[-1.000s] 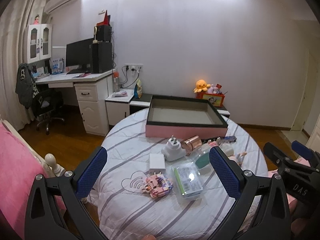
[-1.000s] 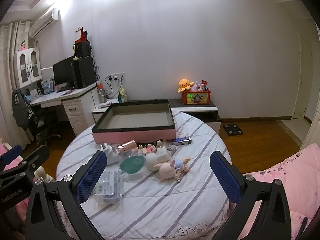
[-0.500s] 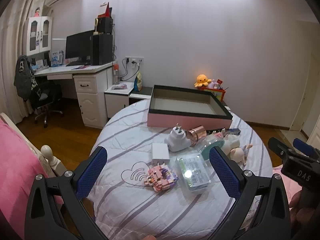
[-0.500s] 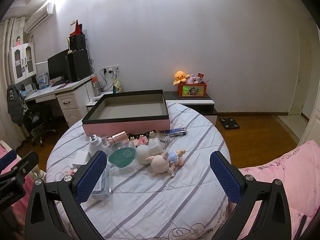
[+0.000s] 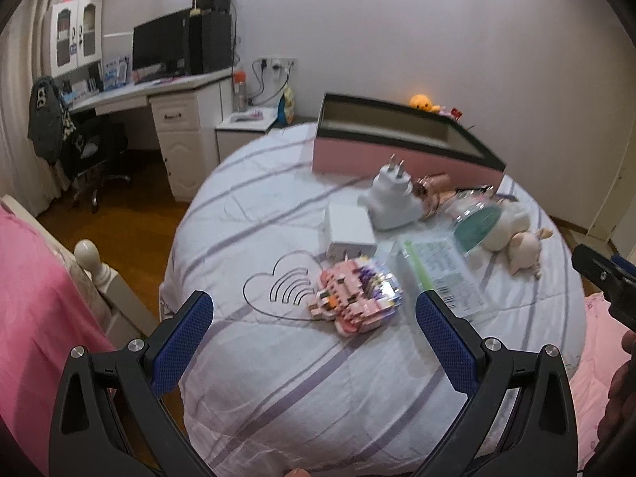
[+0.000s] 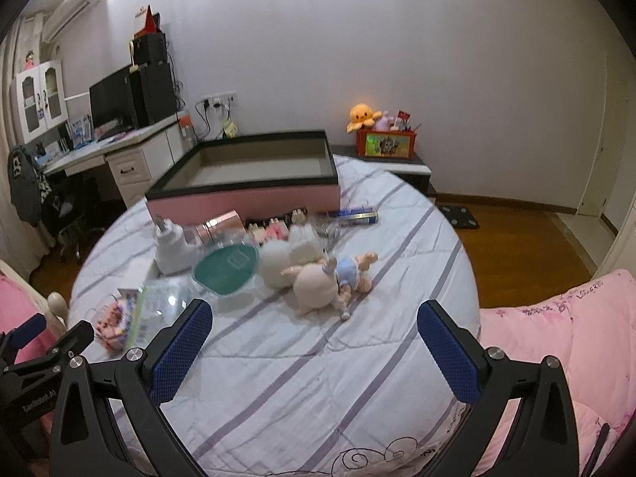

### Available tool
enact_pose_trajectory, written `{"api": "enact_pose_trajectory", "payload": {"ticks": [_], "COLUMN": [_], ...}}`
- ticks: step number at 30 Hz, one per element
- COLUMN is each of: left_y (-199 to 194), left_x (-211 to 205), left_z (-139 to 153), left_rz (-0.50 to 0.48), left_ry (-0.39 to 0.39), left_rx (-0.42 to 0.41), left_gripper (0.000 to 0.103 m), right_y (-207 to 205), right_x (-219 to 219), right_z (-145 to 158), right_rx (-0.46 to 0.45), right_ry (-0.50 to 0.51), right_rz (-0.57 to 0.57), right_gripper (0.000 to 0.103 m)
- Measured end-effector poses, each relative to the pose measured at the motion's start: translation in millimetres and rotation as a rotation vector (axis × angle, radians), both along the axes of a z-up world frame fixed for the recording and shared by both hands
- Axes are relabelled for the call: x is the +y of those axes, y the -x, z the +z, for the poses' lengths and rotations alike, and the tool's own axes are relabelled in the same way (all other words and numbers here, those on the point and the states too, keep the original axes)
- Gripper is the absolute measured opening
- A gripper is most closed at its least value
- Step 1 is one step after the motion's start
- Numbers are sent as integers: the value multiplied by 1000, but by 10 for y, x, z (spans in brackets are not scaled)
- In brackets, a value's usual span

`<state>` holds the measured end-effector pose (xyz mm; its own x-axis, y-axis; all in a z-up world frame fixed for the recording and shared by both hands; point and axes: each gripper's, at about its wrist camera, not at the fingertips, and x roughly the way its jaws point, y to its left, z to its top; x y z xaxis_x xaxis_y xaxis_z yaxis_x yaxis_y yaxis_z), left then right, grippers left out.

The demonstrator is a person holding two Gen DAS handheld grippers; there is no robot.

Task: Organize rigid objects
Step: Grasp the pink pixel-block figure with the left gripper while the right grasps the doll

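Pink-walled tray is sitting empty at the far side of the bed, presumably as the sorting bin. Left gripper, jaws wide and holding nothing, is hovering over the block toy, likely its first pick. Right gripper, also wide and empty, is facing the doll mid-bed.

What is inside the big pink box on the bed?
The big pink box with the dark rim shows only a bare grey floor in the right wrist view. Its near pink wall hides the strip of floor just behind it, so something flat there cannot be ruled out.
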<state>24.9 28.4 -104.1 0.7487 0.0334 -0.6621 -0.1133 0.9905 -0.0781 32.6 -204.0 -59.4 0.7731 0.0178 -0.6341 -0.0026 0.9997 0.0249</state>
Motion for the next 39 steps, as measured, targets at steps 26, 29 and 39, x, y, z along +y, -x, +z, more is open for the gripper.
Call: {"api": "enact_pose_trajectory", "payload": {"ticks": [26, 29, 39], "left_y": [-566, -563, -373], "left_x": [-88, -59, -24], "left_z": [-329, -328, -247], "left_rz": [-40, -51, -61], "left_ry": [7, 31, 58], "left_rx": [91, 90, 81], "left_gripper": [63, 63, 63], "right_y": [-926, -884, -615], "right_x": [-187, -186, -212], "right_z": [-630, -620, -521], "right_rx": [170, 163, 143], "right_ry": [5, -10, -70], "right_rz": [46, 81, 119], "right_gripper": [78, 78, 78]}}
